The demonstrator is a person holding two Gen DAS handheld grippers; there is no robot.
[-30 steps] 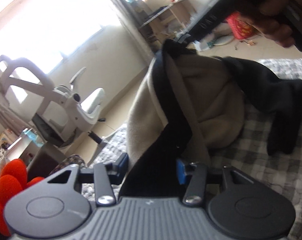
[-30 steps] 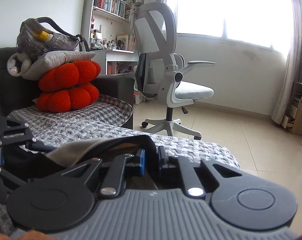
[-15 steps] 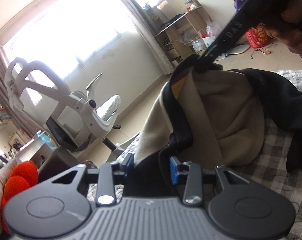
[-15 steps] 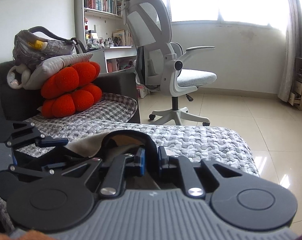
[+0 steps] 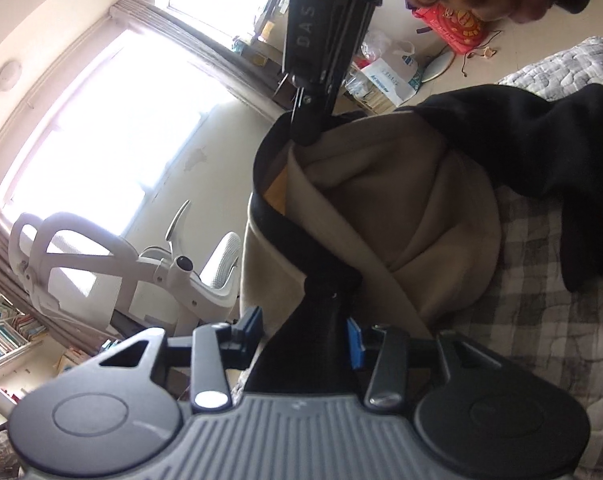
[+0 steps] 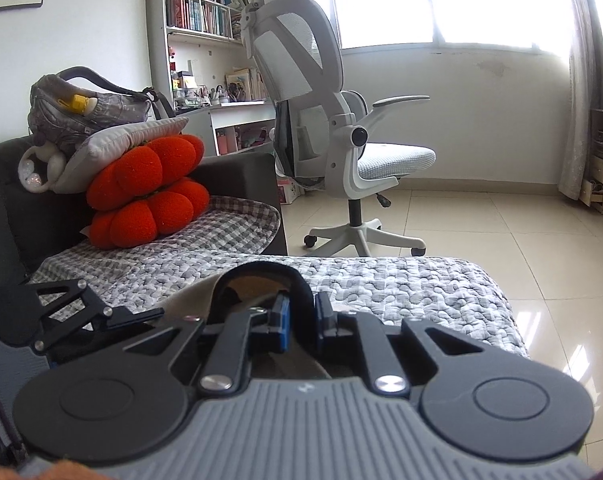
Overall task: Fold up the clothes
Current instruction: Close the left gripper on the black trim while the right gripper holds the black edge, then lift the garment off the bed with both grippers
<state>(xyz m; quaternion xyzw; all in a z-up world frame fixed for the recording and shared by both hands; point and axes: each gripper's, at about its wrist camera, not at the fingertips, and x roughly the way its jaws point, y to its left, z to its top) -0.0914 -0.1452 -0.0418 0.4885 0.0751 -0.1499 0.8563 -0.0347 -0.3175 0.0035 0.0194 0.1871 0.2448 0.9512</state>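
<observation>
A black garment (image 5: 541,152) with a beige lining (image 5: 413,216) is held lifted by its black edge above the checked bed cover (image 5: 541,332), one black sleeve trailing onto it. The left claw (image 5: 305,332) is pinched on the bunched black hem; the right claw (image 6: 299,320) is pinched on the collar band. A lift-and-spread step is judged to be in hand. Next, both grips are to be kept tight while the garment is drawn taut and laid flat on the bed cover
</observation>
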